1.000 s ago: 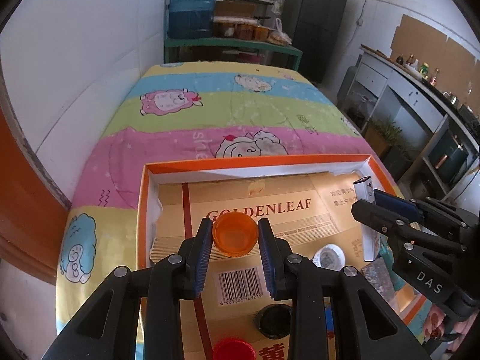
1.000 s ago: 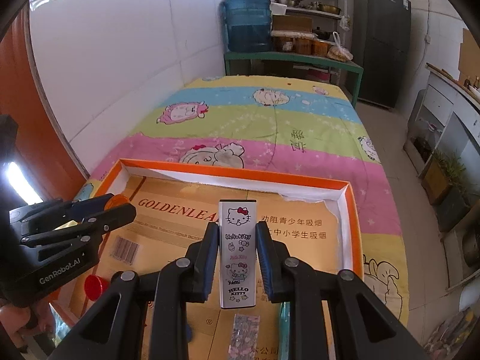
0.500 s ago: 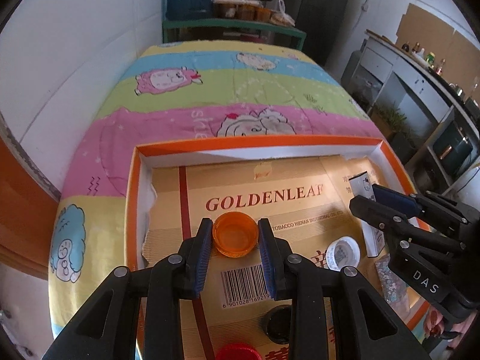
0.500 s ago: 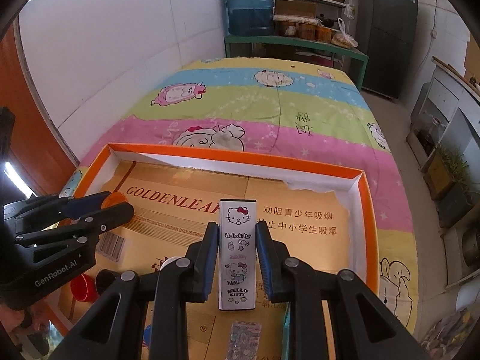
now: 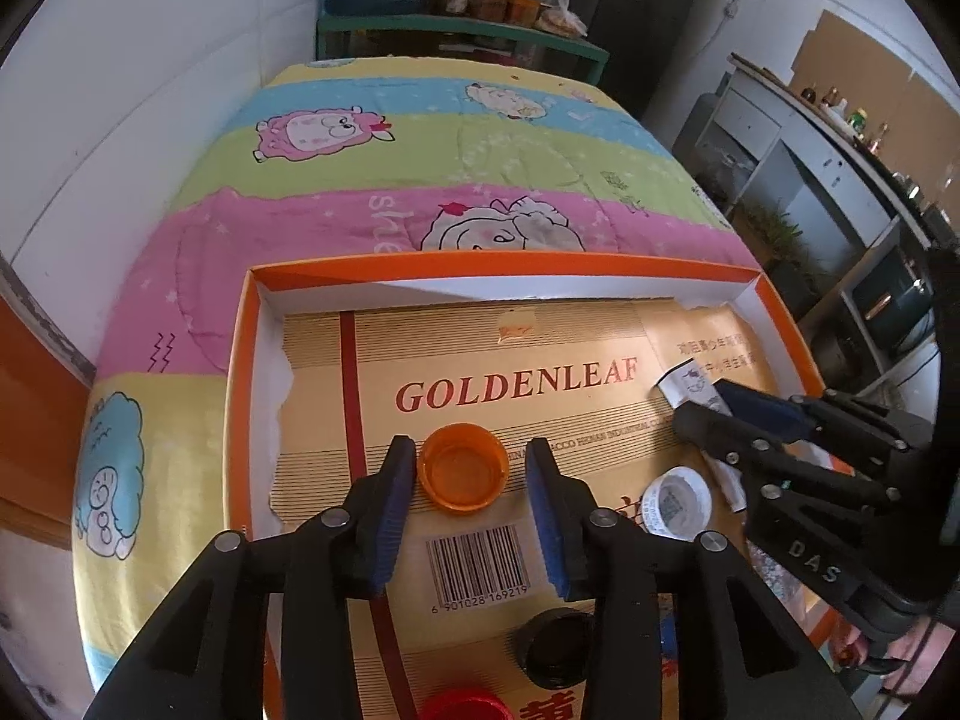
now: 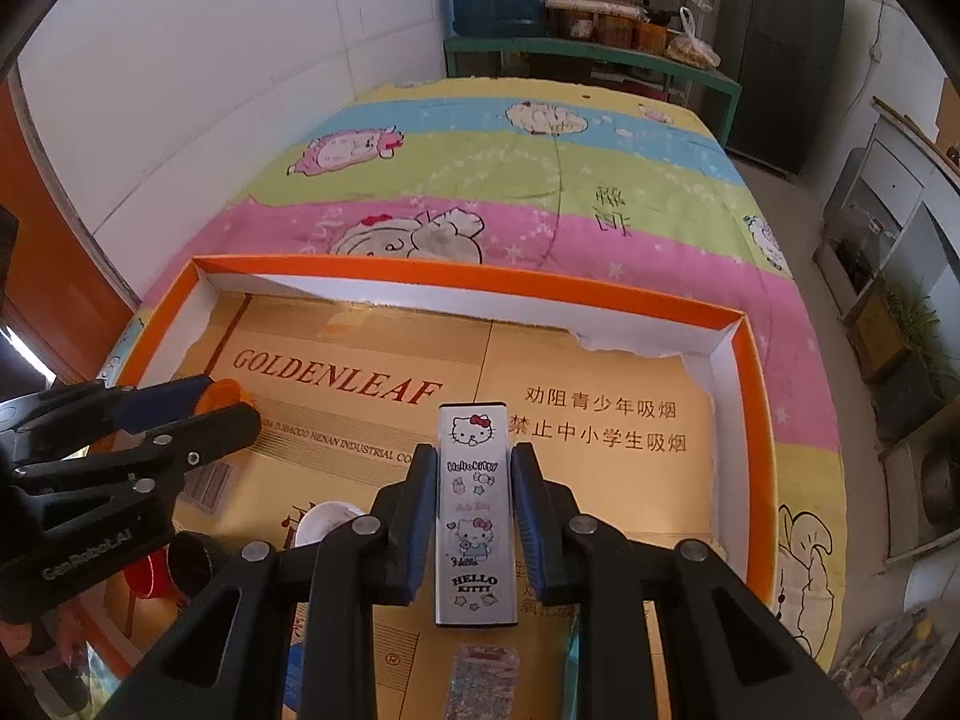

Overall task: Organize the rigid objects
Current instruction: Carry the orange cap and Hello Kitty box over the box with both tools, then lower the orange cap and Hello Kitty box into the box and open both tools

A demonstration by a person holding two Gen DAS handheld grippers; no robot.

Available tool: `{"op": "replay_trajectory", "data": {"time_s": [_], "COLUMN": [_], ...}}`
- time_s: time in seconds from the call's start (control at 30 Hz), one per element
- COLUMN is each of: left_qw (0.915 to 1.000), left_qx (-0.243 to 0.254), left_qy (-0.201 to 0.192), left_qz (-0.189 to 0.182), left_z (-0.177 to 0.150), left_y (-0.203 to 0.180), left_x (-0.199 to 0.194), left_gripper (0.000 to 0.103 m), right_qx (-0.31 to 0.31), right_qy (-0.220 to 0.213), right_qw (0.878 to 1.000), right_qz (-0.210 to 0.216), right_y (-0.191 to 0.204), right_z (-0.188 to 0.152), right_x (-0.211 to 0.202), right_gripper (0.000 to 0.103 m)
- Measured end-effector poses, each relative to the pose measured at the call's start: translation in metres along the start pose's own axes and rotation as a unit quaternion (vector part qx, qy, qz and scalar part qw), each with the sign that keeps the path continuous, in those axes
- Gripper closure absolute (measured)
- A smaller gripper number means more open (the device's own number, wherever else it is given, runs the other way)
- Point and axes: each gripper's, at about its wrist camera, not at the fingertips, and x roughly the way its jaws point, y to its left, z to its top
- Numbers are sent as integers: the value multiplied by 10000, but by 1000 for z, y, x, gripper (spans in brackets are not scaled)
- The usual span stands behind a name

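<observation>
Left wrist view: left gripper (image 5: 471,480), jaws opening, brackets the orange cap (image 5: 463,467) resting on the tray (image 5: 237,420) floor, pads clear. Right gripper (image 6: 471,510) pinches the Hello Kitty case (image 6: 475,510) above the tray; judged step: placing, next lowering and release. Tray lies on a striped cartoon quilt (image 5: 420,150); shelving (image 6: 588,54) behind.

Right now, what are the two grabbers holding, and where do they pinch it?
The right gripper pinches the Hello Kitty box by its long sides. The left gripper is opening around the orange cap, no longer pinching it.
</observation>
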Motion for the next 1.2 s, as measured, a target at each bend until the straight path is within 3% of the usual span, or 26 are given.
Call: {"op": "replay_trajectory", "data": {"time_s": [0.53, 1.2], "left_qw": [9993, 9960], "left_qx": [-100, -53], "left_qy": [-249, -876], "left_qz": [-250, -158], "left_z": [-2, -15], "left_y": [2, -9], "left_x": [-13, -61], "left_gripper": [63, 63], "right_qx": [115, 285], "right_qy": [-11, -495], "right_qw": [9999, 9983], "right_qz": [38, -62], "right_y": [-1, 2], "right_z": [-2, -14], "right_x": [0, -42], "right_gripper": [74, 73]}}
